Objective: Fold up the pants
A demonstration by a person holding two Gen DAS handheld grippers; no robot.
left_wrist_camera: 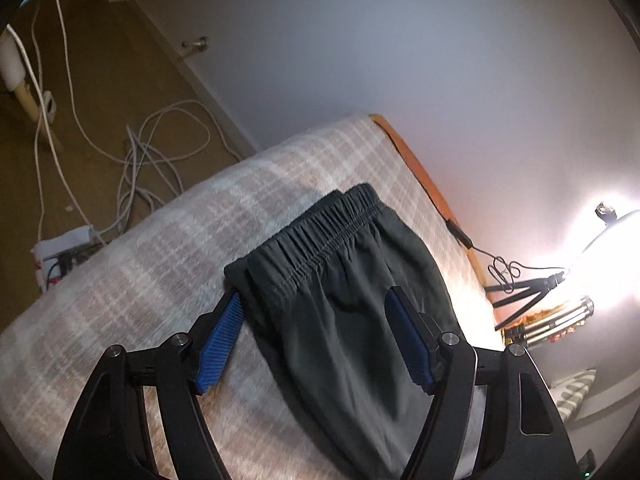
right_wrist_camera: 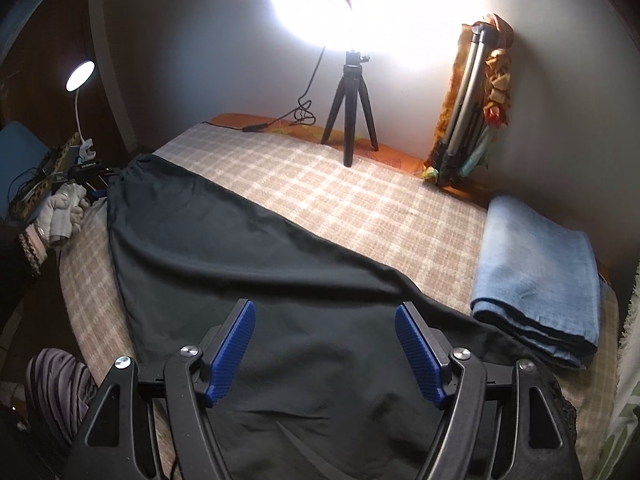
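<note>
Dark grey pants (left_wrist_camera: 340, 300) lie flat on a beige checked blanket (left_wrist_camera: 160, 260), the gathered elastic waistband (left_wrist_camera: 320, 224) toward the bed's far end. My left gripper (left_wrist_camera: 312, 300) hangs open just over the waist end, with cloth under the gap and neither blue pad pressing it. In the right wrist view the pants (right_wrist_camera: 240, 248) stretch as a long dark band from the far left corner toward me. My right gripper (right_wrist_camera: 324, 312) stands open above the leg part, and its blue pads (right_wrist_camera: 234, 344) hold nothing.
A folded blue towel (right_wrist_camera: 536, 272) lies on the bed at the right. A ring light on a small black tripod (right_wrist_camera: 352, 116) stands at the wall side, beside a folded tripod (right_wrist_camera: 468, 112). White cables (left_wrist_camera: 152, 152) lie on the floor past the bed.
</note>
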